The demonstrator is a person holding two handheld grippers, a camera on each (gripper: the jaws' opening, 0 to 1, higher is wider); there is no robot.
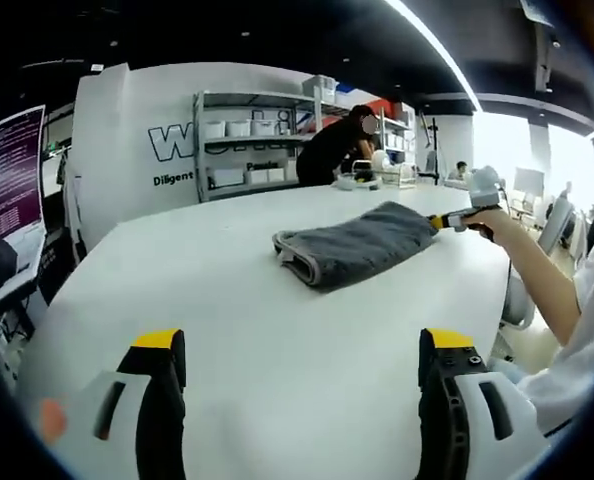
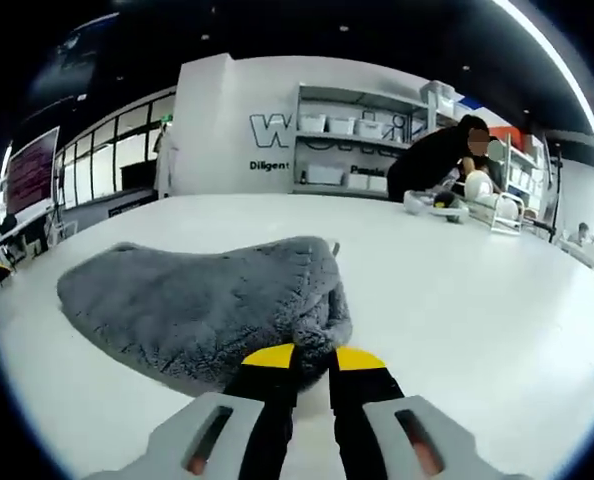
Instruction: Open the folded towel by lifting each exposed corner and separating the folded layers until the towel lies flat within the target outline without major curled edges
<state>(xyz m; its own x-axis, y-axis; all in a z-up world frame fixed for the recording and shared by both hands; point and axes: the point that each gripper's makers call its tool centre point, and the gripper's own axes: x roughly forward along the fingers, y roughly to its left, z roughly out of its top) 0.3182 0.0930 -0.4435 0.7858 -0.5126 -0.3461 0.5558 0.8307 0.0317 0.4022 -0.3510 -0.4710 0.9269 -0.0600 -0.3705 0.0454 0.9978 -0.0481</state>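
A grey fluffy towel (image 1: 352,245) lies folded on the white table (image 1: 227,330), right of the middle in the left gripper view. My left gripper (image 1: 304,345) stands open low over the near table, well short of the towel, nothing between its jaws. My right gripper (image 1: 445,221) comes in from the right on a person's arm and meets the towel's right corner. In the right gripper view the towel (image 2: 197,295) spreads to the left, and the right gripper (image 2: 312,355) is shut on its bunched near corner, jaws almost together.
A person in black (image 1: 335,148) stands at white shelves (image 1: 247,140) beyond the table's far edge. Small white items (image 2: 457,205) sit at the far end of the table. A monitor (image 1: 12,175) stands off the left edge. Bare tabletop surrounds the towel.
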